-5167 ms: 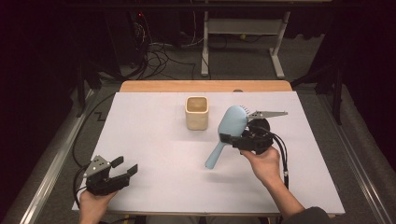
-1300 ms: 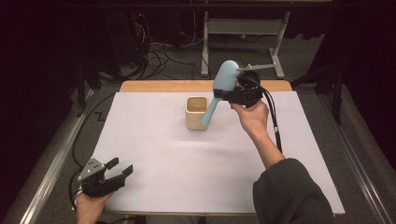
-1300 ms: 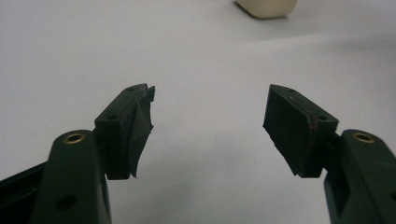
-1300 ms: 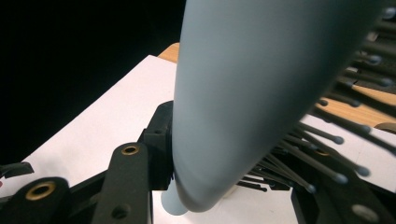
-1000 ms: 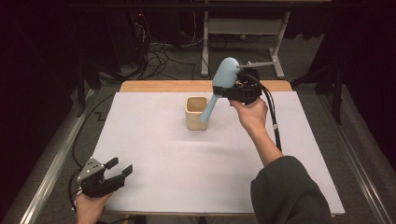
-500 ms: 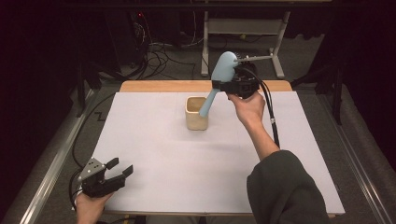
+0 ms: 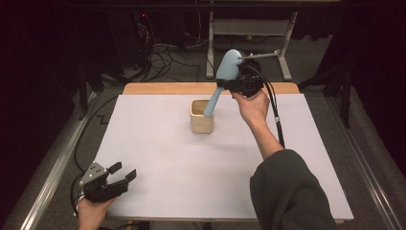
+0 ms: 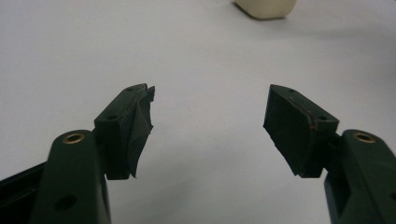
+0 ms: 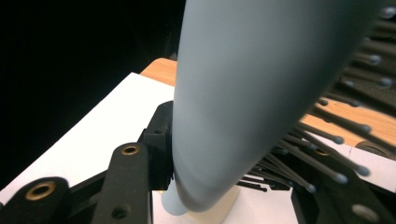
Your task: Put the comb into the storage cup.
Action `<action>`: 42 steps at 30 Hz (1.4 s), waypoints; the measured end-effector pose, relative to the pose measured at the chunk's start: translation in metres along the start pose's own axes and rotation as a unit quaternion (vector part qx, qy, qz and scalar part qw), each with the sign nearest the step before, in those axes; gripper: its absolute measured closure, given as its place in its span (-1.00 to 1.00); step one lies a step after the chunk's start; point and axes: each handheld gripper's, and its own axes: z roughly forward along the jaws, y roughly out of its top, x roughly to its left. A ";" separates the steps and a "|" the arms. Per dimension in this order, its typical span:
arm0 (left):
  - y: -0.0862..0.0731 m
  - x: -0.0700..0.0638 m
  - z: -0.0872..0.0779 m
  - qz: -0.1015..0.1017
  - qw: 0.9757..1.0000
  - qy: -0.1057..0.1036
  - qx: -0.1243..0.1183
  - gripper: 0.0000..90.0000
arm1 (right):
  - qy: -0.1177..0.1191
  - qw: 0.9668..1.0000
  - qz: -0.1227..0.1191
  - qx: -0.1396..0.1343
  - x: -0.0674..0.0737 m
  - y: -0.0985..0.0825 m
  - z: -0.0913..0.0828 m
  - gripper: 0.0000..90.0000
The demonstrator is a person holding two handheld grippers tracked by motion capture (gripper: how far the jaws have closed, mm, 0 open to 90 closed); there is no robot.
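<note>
Compared with the earliest high view, the right gripper point(image 7: 229, 85) has carried the light-blue hairbrush point(image 7: 226, 72) from low over the white table cover point(image 7: 158, 153) on the right side up to the far end of the table, and over the last second the brush has tipped a little steeper. Now the brush hangs tilted above the cream cup point(image 7: 201, 116), head up and away, handle slanting down to the left so that its tip sits at the cup's mouth; whether the tip touches the rim or inside wall cannot be told. The right gripper's 2 jaws are clamped tight on the brush just below its head. In the right gripper view the brush body point(image 9: 261, 93) rises between the black jaws, its dark bristles point(image 9: 327, 140) fanning out to the right, and the handle end dips down toward the cup point(image 9: 224, 207) below.

At the near left corner of the table, the left gripper point(image 7: 122, 176) has kept its place, resting low in the person's left hand point(image 7: 91, 211). Its jaws stand wide apart with nothing between them. The left gripper view looks across bare white cover point(image 8: 196, 70) between the 2 pads point(image 8: 294, 126), with the base of the cup point(image 8: 266, 8) well ahead at the top edge.
</note>
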 end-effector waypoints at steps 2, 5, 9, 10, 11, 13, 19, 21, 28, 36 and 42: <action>0.000 0.000 0.000 0.001 1.000 0.000 0.001 -0.27 | -0.001 1.000 0.001 -0.003 0.000 0.002 0.000 0.23; 0.000 -0.001 0.000 0.004 1.000 0.000 0.001 -0.27 | -0.003 1.000 -0.001 -0.007 0.001 0.004 0.000 0.23; 0.000 -0.001 0.000 0.002 1.000 -0.001 0.000 -0.27 | -0.009 1.000 -0.001 -0.004 0.001 0.004 0.003 0.23; 0.000 -0.001 0.000 0.003 1.000 -0.001 0.000 -0.27 | -0.010 1.000 -0.002 -0.004 0.001 0.004 0.004 0.23; 0.000 -0.001 0.000 0.004 1.000 -0.001 0.001 -0.27 | -0.011 1.000 -0.001 -0.004 0.001 0.004 0.006 0.23; 0.000 -0.001 0.000 0.004 1.000 -0.001 0.001 -0.27 | -0.014 1.000 -0.002 -0.004 0.000 0.003 0.008 0.23; 0.000 -0.001 0.000 0.004 1.000 -0.001 0.000 -0.27 | -0.021 1.000 -0.002 -0.001 0.000 0.001 0.016 0.23; 0.000 -0.001 0.000 0.004 1.000 -0.001 0.000 -0.27 | -0.022 1.000 -0.002 0.002 0.001 0.001 0.019 0.23; 0.000 -0.002 0.000 0.005 1.000 -0.002 0.000 -0.27 | -0.027 1.000 -0.011 0.009 0.006 -0.003 0.029 0.23; 0.000 -0.001 0.000 0.005 1.000 -0.002 -0.001 -0.27 | -0.028 0.999 -0.017 0.018 0.011 -0.008 0.041 0.22; 0.000 -0.001 -0.001 0.006 1.000 -0.002 -0.002 -0.27 | -0.033 0.999 -0.017 0.029 0.011 -0.014 0.050 0.22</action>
